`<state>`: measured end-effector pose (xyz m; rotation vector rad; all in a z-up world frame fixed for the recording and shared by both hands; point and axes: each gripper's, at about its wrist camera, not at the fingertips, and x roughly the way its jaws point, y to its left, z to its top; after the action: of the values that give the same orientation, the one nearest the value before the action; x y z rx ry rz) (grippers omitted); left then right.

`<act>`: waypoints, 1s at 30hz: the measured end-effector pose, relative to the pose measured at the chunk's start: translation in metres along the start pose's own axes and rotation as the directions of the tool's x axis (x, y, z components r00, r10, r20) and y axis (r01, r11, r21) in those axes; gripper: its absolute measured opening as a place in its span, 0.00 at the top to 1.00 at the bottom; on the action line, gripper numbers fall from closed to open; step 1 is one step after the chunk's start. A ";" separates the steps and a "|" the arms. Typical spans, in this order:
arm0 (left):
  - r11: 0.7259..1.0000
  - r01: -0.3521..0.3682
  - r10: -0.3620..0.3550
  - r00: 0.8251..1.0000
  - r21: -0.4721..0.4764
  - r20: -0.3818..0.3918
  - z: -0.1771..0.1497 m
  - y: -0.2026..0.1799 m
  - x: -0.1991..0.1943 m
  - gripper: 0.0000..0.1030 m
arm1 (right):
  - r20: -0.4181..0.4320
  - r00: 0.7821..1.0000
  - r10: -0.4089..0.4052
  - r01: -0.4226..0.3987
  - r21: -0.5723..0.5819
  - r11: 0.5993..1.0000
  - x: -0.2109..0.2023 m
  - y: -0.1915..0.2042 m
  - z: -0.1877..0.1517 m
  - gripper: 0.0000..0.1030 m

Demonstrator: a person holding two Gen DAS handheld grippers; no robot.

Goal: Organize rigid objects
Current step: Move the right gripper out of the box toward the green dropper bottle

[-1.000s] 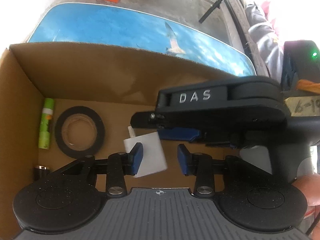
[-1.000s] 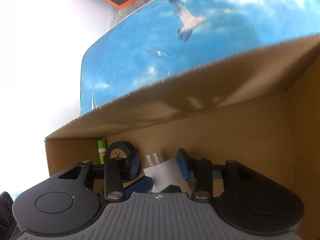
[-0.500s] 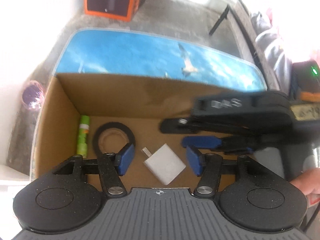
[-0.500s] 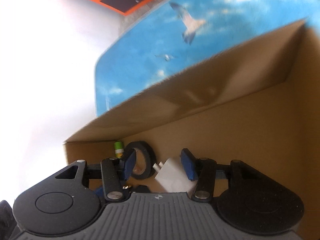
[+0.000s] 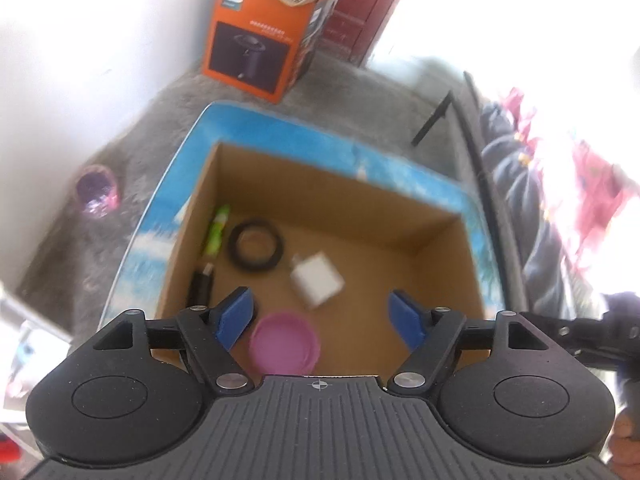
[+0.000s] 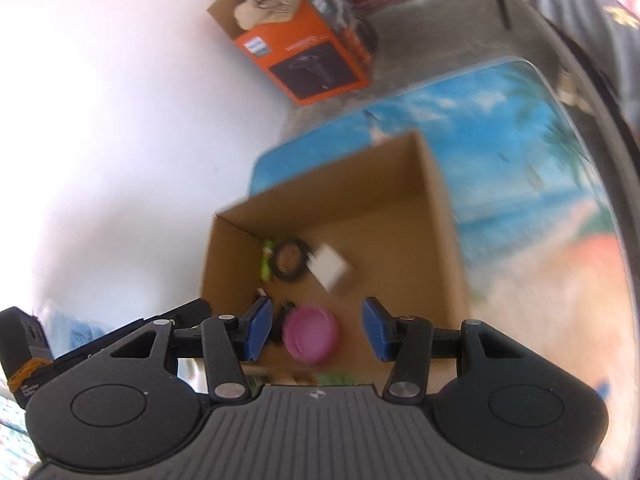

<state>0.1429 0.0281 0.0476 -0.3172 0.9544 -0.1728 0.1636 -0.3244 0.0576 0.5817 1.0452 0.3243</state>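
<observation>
While both grippers hang above the cardboard box (image 5: 336,184), left jaws are opening, right jaws parted, both empty.

The left gripper (image 5: 322,316) is held above the cardboard box (image 5: 340,184), pointed steeply down toward the box floor. Its blue pads (image 5: 236,316) are spread wide and its jaws are opening; nothing is clamped between them. A bare part of the person's hand (image 5: 624,440) is seen gripping a handle at the near right of the box, in the left wrist view.

The right gripper (image 6: 318,328) is likewise held above the box, tilted down over its near edge. Its pads (image 6: 256,332) are set apart, less widely than the left pair, and nothing is pressed between them. The left gripper's body is seen to the left of the box in the right wrist view.
</observation>
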 end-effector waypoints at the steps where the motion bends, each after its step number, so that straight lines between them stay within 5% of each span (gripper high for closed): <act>1: 1.000 -0.012 0.012 1.000 0.016 -0.002 -0.011 -0.002 -0.002 0.27 | -0.015 1.000 -0.003 0.004 0.014 1.000 -0.002 -0.006 -0.011 0.49; 9: 0.968 -0.085 0.101 0.993 0.238 -0.058 -0.078 -0.038 0.017 0.28 | -0.149 0.989 -0.021 0.030 0.061 0.998 0.037 -0.017 -0.059 0.49; 16: 0.902 -0.152 0.166 0.986 0.405 0.001 -0.109 -0.053 0.050 0.38 | -0.177 0.983 -0.040 0.043 0.016 0.999 0.069 -0.001 -0.066 0.53; 22: 0.893 -0.125 0.134 0.991 0.432 0.009 -0.119 -0.049 0.061 0.53 | -0.176 0.978 -0.114 0.073 -0.223 0.972 0.080 0.031 -0.072 0.60; 30: 0.894 -0.098 0.105 0.994 0.437 0.007 -0.122 -0.047 0.072 0.70 | -0.208 0.975 -0.081 0.017 -0.294 0.956 0.094 0.040 -0.065 0.70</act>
<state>0.0834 -0.0594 -0.0569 0.1505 0.9188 -0.2885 0.1517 -0.2253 -0.0098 0.2571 1.1949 0.4972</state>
